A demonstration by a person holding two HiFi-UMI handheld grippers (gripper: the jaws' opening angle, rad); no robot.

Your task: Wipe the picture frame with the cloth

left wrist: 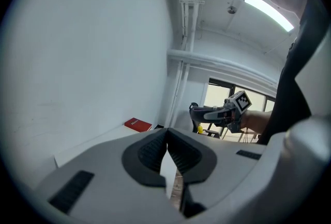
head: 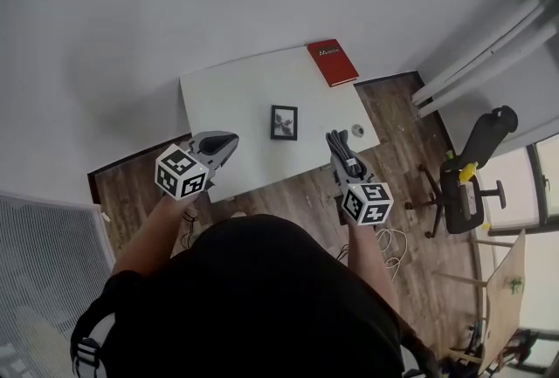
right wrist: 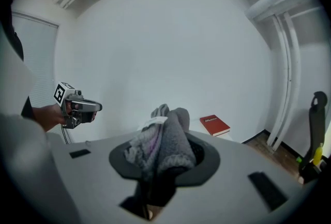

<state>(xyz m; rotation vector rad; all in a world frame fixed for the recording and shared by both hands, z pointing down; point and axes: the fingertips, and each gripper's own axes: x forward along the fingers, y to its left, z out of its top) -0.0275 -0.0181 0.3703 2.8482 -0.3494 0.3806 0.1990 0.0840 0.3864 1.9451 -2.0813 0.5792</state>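
Observation:
A small black picture frame (head: 284,122) lies flat near the middle of the white table (head: 236,88). My left gripper (head: 229,140) hovers over the table's near left edge with its jaws shut and nothing between them. My right gripper (head: 334,140) sits over the near right edge, shut on a grey cloth (right wrist: 165,143) that is bunched between its pads. Both grippers are on the near side of the frame, one on each side, not touching it. From the left gripper view the frame is hidden behind the jaws.
A red book (head: 333,62) lies at the table's far right corner, and a small round grey object (head: 357,130) sits near the right edge. A black office chair (head: 467,180) stands on the wooden floor to the right. A white wall lies beyond the table.

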